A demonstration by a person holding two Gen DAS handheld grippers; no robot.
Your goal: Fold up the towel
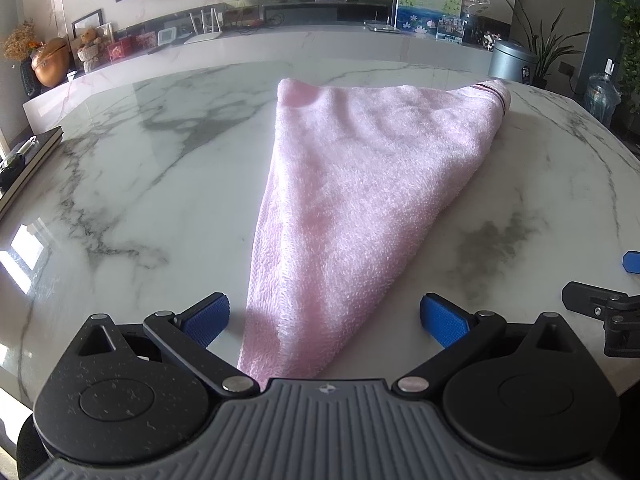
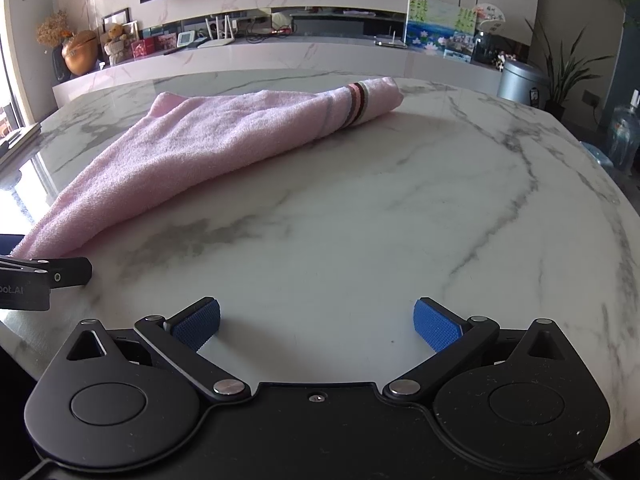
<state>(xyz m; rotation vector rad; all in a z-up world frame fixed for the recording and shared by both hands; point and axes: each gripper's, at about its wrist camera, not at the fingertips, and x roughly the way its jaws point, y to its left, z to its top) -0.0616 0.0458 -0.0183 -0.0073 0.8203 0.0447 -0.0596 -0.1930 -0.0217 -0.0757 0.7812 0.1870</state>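
A pink towel [image 1: 360,184] lies on the marble table [image 1: 140,184], bunched into a long triangle with a striped end at the far right. Its near tip runs between the open fingers of my left gripper [image 1: 324,320], which is not closed on it. In the right wrist view the towel [image 2: 192,152] stretches from the far centre to the near left. My right gripper [image 2: 316,326] is open and empty over bare marble [image 2: 360,220], right of the towel. The left gripper's finger [image 2: 60,274] shows at the left edge there.
A dark notebook with a pen [image 1: 28,164] lies at the table's left edge. Behind the table runs a marble shelf [image 2: 280,52] with ornaments. A grey bin [image 2: 520,80], plants and a water bottle [image 2: 624,132] stand at the right.
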